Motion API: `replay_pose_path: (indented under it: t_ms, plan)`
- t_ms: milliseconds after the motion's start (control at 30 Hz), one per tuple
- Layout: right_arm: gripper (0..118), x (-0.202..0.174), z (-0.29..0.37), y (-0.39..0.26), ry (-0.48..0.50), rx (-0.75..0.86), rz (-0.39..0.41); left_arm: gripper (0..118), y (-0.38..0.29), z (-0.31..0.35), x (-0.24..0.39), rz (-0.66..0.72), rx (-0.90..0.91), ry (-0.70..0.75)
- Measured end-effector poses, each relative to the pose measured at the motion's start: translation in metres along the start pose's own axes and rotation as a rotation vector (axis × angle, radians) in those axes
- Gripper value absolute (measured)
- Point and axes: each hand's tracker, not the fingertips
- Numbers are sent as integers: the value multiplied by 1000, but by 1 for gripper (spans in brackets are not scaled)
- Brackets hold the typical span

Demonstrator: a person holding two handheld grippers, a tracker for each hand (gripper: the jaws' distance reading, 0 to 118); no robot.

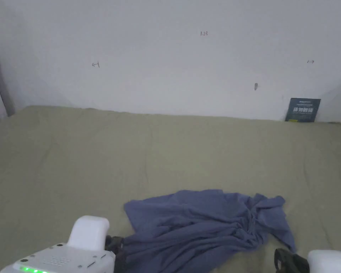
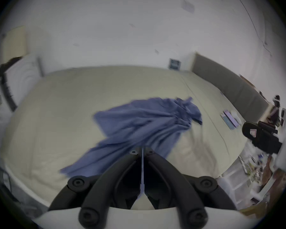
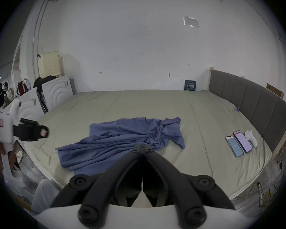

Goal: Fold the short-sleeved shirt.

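1. Pale green bed sheet (image 1: pixel 166 153) fills the middle of the head view, with a white wall (image 1: pixel 166 53) behind it. Two phones (image 3: pixel 238 144) lie at the right of the right gripper view, well apart from the work.
2. We see the blue shirt (image 1: pixel 209 227) crumpled, bunched towards its right end, at lower centre of the head view. No fold is made yet, in our judgement.
3. Left gripper (image 2: pixel 142 151): jaws drawn together with only a thin slit between them; tips overlap the shirt's near edge in its own view, but we cannot tell if cloth is pinched.
4. Right gripper (image 3: pixel 142 148): jaws closed, empty, tips in front of the shirt's near edge.
5. Both sit at the near edge, likely so we can spread the shirt flat first.
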Motion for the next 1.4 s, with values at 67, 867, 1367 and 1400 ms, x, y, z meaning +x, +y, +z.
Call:
replay_pose_path:
  t_ms: [67,867,1367,1400]
  plan:
    - [0,-5,4,-2,10,1,8,1,-10,18,-19,-1,13,25]
    - [0,-35,-28,-19,51,-88,7,114,-40,-107,-116,60,-341,32]
    - [0,-32,-58,-31,34,-179,7,23,-47,-164,-102,-79,-352,42]
    - [0,-32,-58,-30,38,-180,9,5,-47,-158,-100,-30,-313,0]
